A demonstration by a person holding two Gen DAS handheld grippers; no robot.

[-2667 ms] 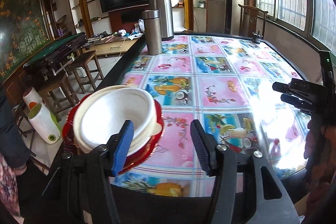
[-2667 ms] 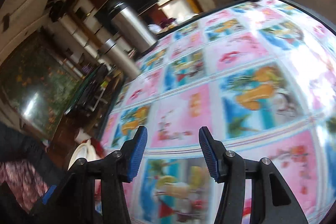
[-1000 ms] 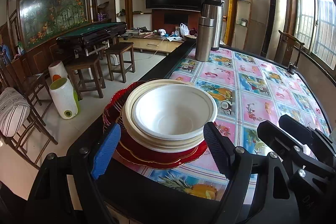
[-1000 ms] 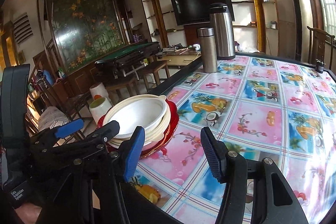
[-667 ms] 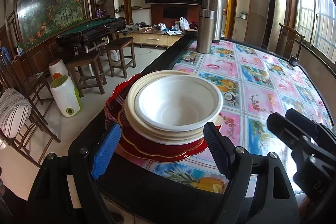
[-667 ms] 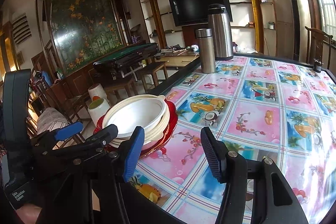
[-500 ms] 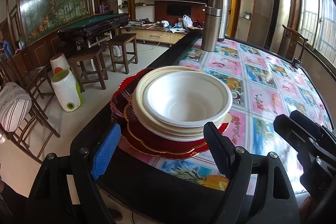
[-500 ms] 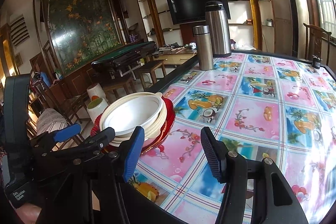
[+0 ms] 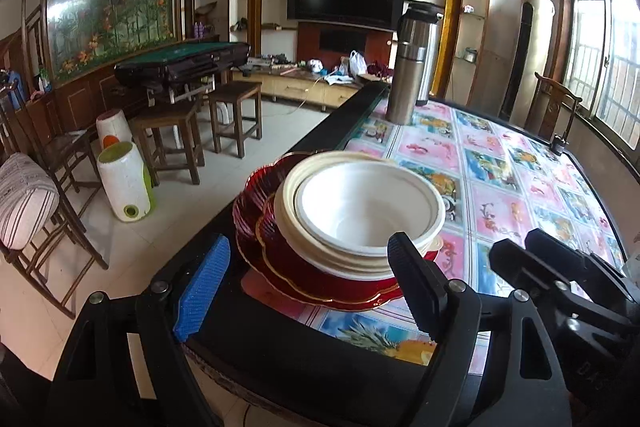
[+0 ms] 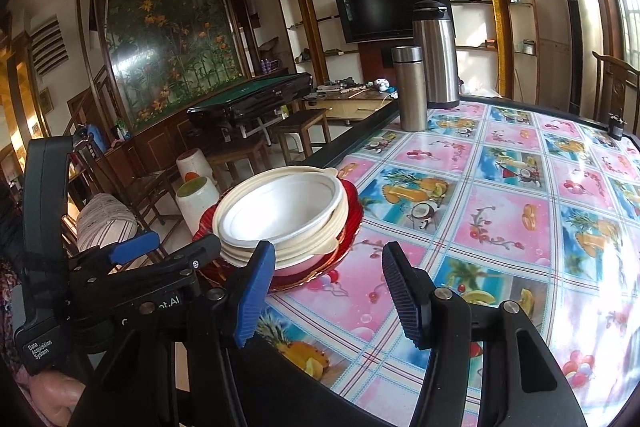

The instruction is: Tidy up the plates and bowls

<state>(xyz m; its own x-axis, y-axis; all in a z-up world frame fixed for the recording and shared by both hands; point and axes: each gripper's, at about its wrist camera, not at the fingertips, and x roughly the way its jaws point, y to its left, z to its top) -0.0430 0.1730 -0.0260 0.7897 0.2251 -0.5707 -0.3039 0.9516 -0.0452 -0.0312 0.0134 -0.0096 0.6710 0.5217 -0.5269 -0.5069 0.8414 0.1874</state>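
Note:
A stack of white and cream bowls [image 9: 368, 211] sits on red gold-rimmed plates [image 9: 280, 267] at the near left corner of the table. The stack also shows in the right wrist view [image 10: 280, 211] on the red plates [image 10: 352, 219]. My left gripper [image 9: 308, 287] is open and empty, held back just short of the stack. My right gripper [image 10: 328, 291] is open and empty, to the right of the stack above the tablecloth. The right gripper's body shows at the right edge of the left wrist view [image 9: 560, 279], and the left gripper shows in the right wrist view [image 10: 160, 259].
The table has a colourful fruit-print cloth [image 10: 500, 211] and a dark edge [image 9: 340, 123]. Two steel flasks [image 10: 424, 67] stand at its far left side. Wooden stools [image 9: 180, 135], white bins [image 9: 124, 179] and a chair [image 9: 28, 203] stand on the floor to the left.
Both grippers have drawn back a little from the stack and stayed open. The stack of bowls and plates has not moved.

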